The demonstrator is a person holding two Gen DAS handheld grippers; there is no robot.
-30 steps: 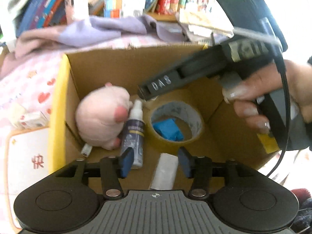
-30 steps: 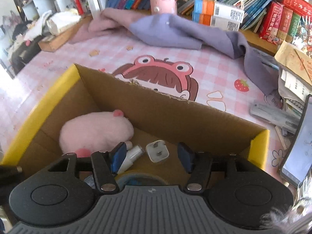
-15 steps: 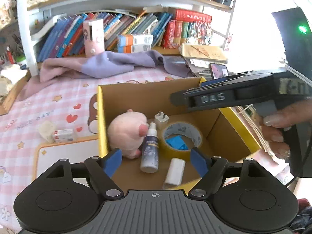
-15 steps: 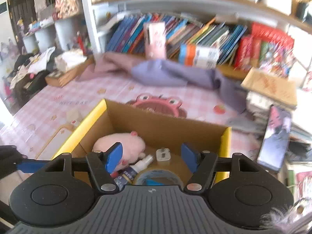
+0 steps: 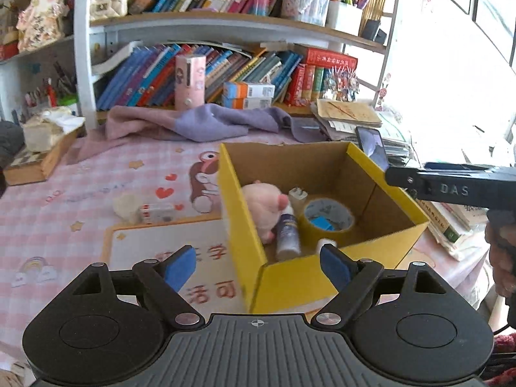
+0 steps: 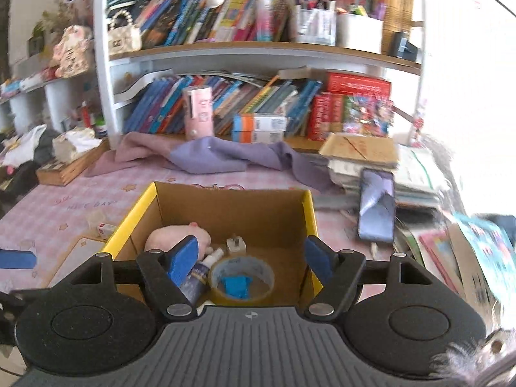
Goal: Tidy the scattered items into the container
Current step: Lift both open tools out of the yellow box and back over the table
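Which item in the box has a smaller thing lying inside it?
The tape roll: a blue piece lies in its hole. The pink plush, spray bottle and plug hold nothing.

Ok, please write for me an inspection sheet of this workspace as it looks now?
Surface: pink checked tablecloth with cartoon prints.
Job's things: cardboard box holds pink plush, spray bottle, tape roll, white plug; small packet and pale lump lie outside.
Clutter: purple cloth, phone, paper stacks.
Grippers: left gripper and right gripper are both opening, nothing between the pads.
Cables: nothing seen.
Surroundings: bookshelf full of books.
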